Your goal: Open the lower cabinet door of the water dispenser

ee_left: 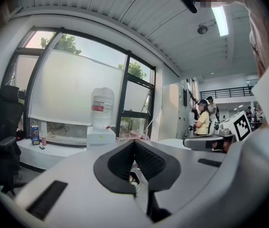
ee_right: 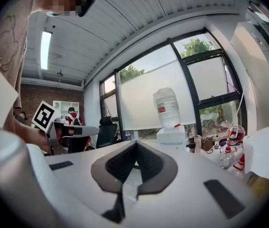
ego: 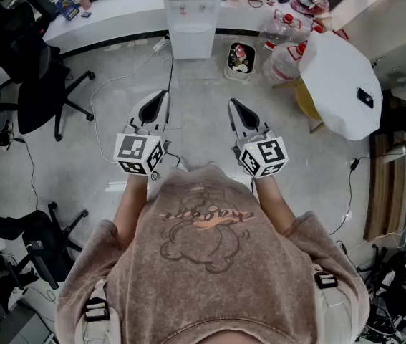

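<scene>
Head view: the water dispenser stands by the counter at twelve o'clock, well apart from the left gripper and right gripper. Left gripper view: it rises at eleven o'clock beyond closed, empty fingers, its lower cabinet door hidden. Right gripper view: the dispenser is at one o'clock and the fingers are likewise closed on nothing; the door is probably a light, stiff, smooth panel, best hooked at its free edge.

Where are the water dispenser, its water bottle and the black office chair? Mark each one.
water dispenser (ego: 190, 41), head view, lower front panel.
water bottle (ee_left: 102, 118), left gripper view, clear body below the label.
office chair (ego: 36, 84), head view, black seat.
</scene>
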`<state>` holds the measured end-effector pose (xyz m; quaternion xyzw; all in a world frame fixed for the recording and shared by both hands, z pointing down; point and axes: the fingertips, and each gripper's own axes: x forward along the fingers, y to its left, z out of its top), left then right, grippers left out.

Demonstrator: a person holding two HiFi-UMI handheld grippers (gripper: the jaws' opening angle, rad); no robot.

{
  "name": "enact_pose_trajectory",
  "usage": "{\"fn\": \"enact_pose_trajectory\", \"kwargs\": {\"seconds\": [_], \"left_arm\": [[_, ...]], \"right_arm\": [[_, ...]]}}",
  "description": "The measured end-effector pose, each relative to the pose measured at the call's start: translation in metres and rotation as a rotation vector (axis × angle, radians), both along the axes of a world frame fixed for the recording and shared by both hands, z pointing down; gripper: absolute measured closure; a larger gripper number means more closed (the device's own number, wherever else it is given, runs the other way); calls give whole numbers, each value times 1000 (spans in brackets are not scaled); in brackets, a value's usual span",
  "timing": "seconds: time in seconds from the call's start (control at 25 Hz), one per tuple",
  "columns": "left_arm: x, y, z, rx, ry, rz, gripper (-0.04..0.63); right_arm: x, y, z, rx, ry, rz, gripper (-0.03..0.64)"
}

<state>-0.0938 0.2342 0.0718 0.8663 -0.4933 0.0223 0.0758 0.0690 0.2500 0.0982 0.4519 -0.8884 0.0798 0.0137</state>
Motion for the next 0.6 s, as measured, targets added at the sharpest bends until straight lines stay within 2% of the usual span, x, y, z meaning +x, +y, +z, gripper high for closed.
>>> {"fn": "enact_pose_trajectory", "kwargs": {"seconds": [0.28, 0.6], "left_arm": [[3, 1, 0, 7, -11, -21, 583], [21, 6, 5, -6, 1, -33, 583]], "right_arm": [[10, -6, -5, 19, -13, 14, 612], [28, 1, 2, -5, -27, 6, 612]]}}
